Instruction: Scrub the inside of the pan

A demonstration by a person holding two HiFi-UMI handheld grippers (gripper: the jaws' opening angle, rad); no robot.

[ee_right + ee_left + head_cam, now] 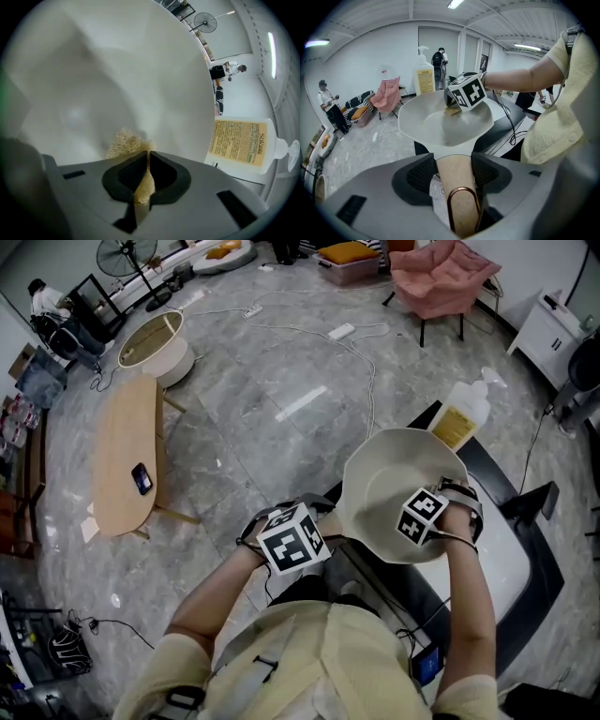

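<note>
The pan [389, 479], pale and wide, sat tilted in front of the person, over the near edge of a black table [548, 563], its open side turned up toward the head camera. The left gripper [330, 527] held it by the handle [457, 185]: in the left gripper view the jaws of this gripper [455, 169] stood wide apart with both dark pads pressed against the sides of the tan handle, whose copper loop lay nearest the camera, and the pan [436, 124] spread out beyond them. The right gripper [424, 517] reached down into the bowl of the pan near its right side. In its own view the jaws of that gripper [146, 169] were almost together, pinching a thin fold of a straw-coloured scrubber [125, 143], whose free tuft touched the pan's white inner wall [93, 70]. From the left gripper view the scrubber [451, 111] showed just under the right gripper's marker cube, on the pan's inner surface. A soap bottle [461, 413] with a yellow label stood on the table just behind the pan's far rim. Well apart, on the grey floor, stood a wooden table [122, 442] with a phone [142, 478] on it.
</note>
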